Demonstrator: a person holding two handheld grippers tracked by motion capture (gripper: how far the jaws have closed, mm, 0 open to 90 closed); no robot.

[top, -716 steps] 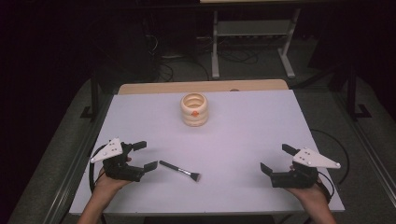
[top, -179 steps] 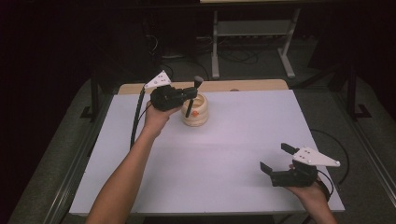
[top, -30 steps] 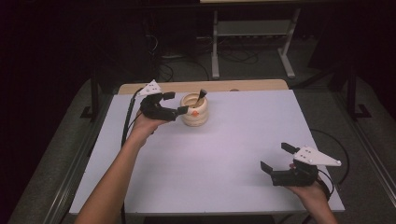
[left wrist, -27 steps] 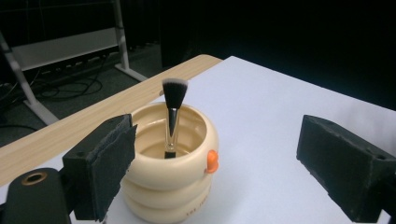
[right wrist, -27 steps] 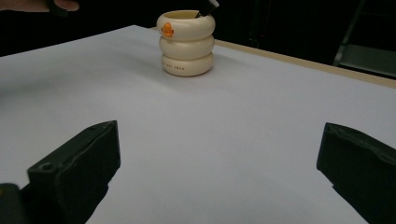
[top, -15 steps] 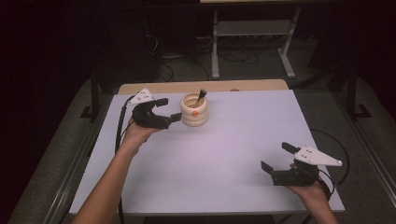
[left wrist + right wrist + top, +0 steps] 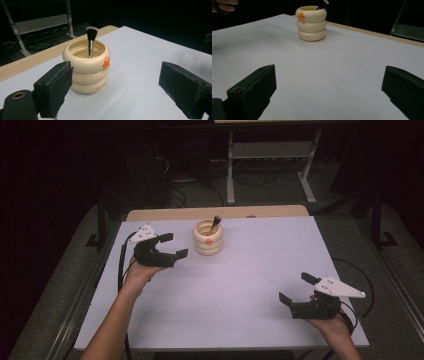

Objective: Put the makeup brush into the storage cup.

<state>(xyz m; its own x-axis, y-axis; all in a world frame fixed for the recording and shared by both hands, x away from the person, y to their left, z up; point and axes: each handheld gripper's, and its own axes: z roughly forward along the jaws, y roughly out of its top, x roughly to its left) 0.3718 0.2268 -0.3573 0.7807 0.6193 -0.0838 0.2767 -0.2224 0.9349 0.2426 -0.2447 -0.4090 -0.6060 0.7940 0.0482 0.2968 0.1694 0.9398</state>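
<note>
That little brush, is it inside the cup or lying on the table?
Inside. The brush stands handle-down in the cream cup, bristles above the rim.

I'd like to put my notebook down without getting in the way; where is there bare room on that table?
The white table is bare between the cream ringed cup and the right hand-held gripper, and along its far right. It is crowded beside the cup, near the left hand-held gripper.

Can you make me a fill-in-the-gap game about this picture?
1. The brush stands inside the ____.
2. The brush's bristles point ____.
3. The cup has a small spot coloured ____.
4. The left tongs are open and hold ____.

Missing words: cup; up; orange; nothing
</note>
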